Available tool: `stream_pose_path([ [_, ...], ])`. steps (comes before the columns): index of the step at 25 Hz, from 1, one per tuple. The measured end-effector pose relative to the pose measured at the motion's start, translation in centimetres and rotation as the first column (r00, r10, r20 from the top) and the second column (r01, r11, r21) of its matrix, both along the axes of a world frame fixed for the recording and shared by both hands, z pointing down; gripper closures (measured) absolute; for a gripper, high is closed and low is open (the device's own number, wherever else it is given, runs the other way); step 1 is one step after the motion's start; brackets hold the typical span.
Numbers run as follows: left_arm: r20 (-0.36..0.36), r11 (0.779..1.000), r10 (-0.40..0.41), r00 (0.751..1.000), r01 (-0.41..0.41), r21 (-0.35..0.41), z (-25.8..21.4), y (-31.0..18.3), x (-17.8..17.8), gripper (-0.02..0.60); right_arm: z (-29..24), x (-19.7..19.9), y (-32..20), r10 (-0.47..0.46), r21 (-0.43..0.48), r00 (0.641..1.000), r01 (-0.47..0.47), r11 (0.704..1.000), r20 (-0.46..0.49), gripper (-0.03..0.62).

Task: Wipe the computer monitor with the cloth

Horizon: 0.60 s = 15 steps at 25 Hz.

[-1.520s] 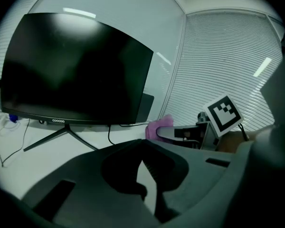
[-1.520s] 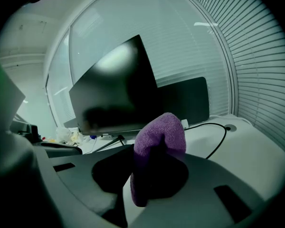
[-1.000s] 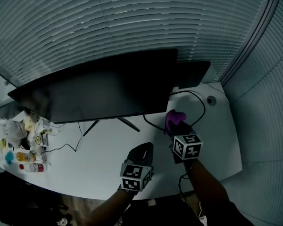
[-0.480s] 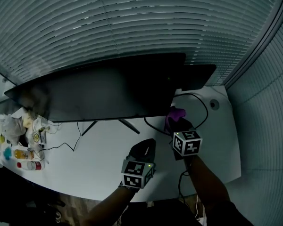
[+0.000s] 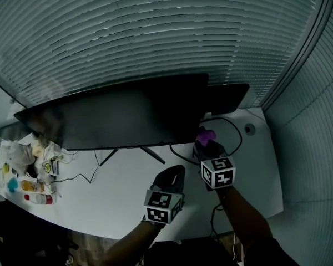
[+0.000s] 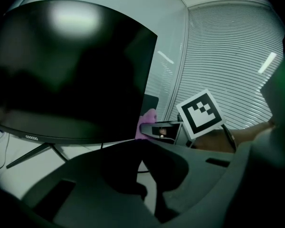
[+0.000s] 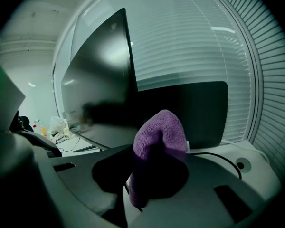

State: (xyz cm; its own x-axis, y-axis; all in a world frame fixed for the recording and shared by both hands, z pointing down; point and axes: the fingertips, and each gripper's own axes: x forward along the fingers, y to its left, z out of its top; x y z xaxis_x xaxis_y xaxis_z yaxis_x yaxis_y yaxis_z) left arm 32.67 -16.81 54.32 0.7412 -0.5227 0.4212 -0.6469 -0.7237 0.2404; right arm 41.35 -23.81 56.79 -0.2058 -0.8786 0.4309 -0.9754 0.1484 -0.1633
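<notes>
My right gripper (image 5: 208, 147), clenched on the cloth (image 5: 206, 135), sits just below the lower right corner of the monitor (image 5: 122, 118), whose screen runs leftward across frame centre; my left gripper (image 5: 172, 177), closed on nothing, lies farther away.

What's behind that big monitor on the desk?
Window blinds, and a second dark screen poking out at its right edge. The monitor covers the rest of that screen.
</notes>
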Motion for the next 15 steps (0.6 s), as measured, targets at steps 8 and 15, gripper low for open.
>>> stream_pose_path([
  [8,-0.026,0.998,0.019,0.999,-0.017,0.061,-3.4,0.2,-0.1,0.575,-5.2,-0.5,0.5,-0.01,0.09,0.999,0.013,0.996,-0.036,0.514],
  [15,-0.034,0.992,0.048,0.998,-0.044,0.117,-6.5,-1.2,-0.3,0.575,-9.9,-0.8,-0.4,-0.013,0.155,0.998,0.023,0.988,-0.064,0.514],
])
